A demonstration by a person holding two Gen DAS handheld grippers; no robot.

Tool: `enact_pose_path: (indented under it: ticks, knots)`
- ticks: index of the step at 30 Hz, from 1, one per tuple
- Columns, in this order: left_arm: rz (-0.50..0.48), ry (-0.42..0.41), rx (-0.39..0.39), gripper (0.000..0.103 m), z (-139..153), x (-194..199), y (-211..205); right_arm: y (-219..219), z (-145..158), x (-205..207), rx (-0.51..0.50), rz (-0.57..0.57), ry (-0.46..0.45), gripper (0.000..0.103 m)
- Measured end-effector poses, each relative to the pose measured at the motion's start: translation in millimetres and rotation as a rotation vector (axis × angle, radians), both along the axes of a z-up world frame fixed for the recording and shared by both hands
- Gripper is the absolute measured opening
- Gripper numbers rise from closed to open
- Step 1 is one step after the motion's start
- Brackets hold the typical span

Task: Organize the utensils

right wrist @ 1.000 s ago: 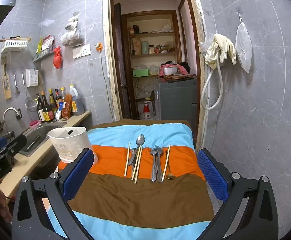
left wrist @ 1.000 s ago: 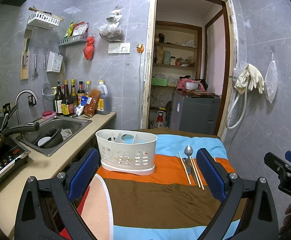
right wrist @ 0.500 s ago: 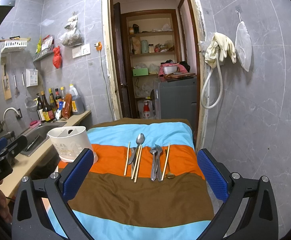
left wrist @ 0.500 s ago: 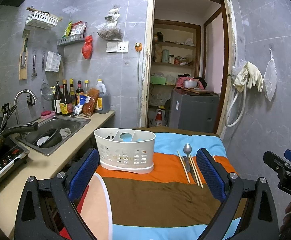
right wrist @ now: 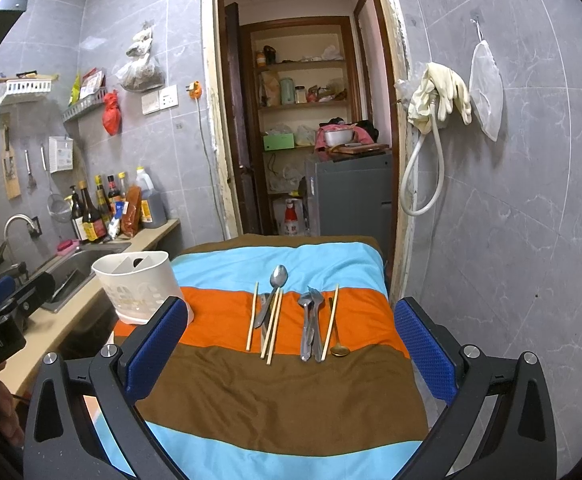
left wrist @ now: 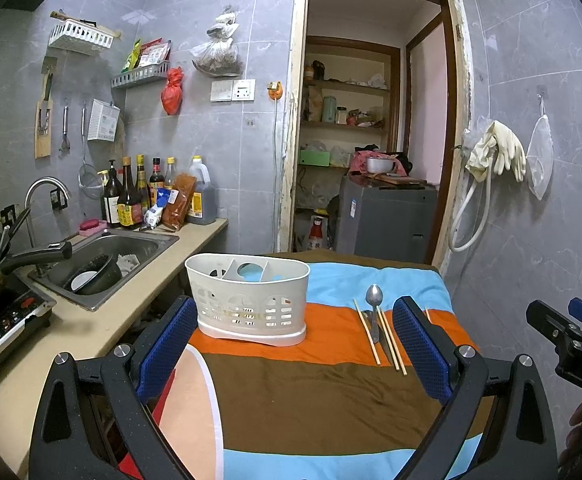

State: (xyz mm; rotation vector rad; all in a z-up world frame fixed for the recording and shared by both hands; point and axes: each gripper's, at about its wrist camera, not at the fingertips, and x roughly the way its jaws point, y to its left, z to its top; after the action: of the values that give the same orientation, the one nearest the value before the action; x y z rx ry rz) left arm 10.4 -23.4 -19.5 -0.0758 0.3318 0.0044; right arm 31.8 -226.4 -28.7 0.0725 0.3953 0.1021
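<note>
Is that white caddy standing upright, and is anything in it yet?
Upright. The caddy rests on its base on the striped cloth. The compartments visible show no utensils; their bottoms are hidden.

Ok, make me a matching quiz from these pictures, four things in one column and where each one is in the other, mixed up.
Things:
1. white utensil caddy
2. small gold spoon
3. rubber gloves
4. sauce bottles

Places:
A. hung on the wall right of the doorway
B. on the counter behind the sink
C. at the left edge of the striped cloth
D. at the right end of the row of cutlery

Pairs: 1-C, 2-D, 3-A, 4-B
</note>
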Motion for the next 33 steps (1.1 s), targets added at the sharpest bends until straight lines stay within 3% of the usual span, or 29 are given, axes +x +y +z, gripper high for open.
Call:
enact_pose_path:
  ticks: [17,33]
  knots:
    - [-0.004,0.009,-0.005,0.096,-14,2,-5,-1,-1,1,0.0,-0.001,0.005,0.103]
    - [-0.045,-0.003,0.007,0.096,-10,4,-12,-2,-1,-3,-0.003,-0.014,-0.002,0.103]
